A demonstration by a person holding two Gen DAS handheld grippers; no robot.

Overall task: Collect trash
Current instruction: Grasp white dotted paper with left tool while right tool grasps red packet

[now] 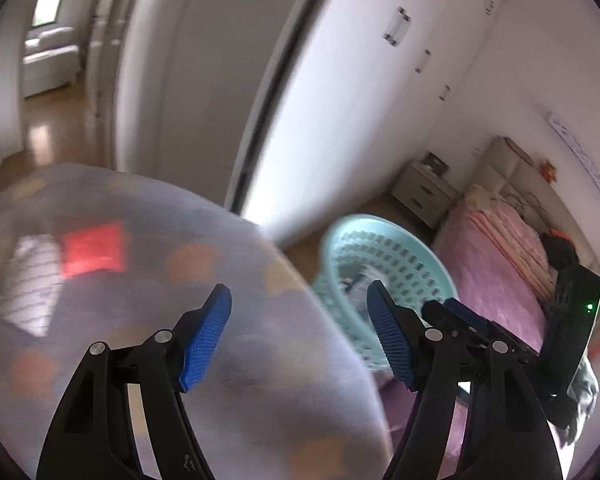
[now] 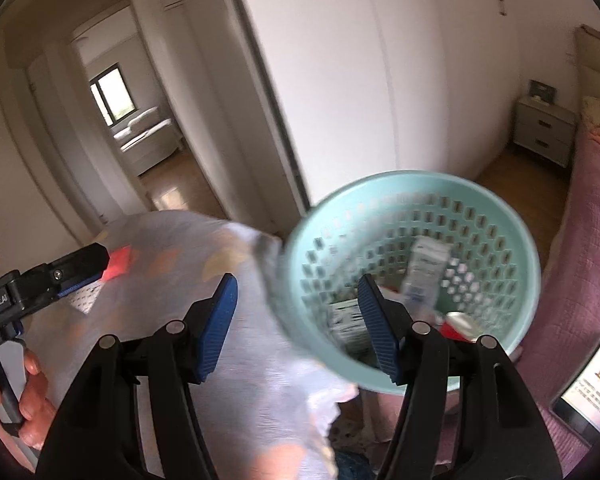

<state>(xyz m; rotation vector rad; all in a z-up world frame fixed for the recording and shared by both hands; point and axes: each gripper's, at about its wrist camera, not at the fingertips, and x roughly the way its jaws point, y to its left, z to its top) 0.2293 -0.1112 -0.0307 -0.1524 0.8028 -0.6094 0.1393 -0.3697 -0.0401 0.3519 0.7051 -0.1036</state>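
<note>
L grip: left gripper (image 1: 298,292) is wide open, blue pads far apart, nothing clamped.
Bag: translucent bag (image 1: 100,200) sits dead ahead and to the L of the fingers and fills the gap behind them. Very blurred; can't tell what holds it up.
Bag contents: red piece (image 1: 94,248) and white printed paper (image 1: 28,280) show through the film, up-left of the L pad. Prob. trash already in.
Basket: teal basket (image 1: 380,224) is ahead-right, just past the R pad, tipped over.
Why: bag near the basket mouth, looks set for a pour, basket to bag.
R grip: right gripper (image 2: 296,280) is also spread wide, gripping nothing.
Basket, R view: ahead-right, mouth tilted toward the cam, lower rim hidden behind the R finger. Support unclear.
Trash: white carton (image 2: 424,276) and red item (image 2: 460,326) lie low in the basket, beyond the R pad, w/ other papers too blurred to name.
Bag, R view: ahead-left, edge touching or overlapping the basket rim; can't tell which.
Hand: left hand (image 2: 32,380) is on its handle, far L, beside the bag.
Stage: my read is transfer underway, basket not empty.
</note>
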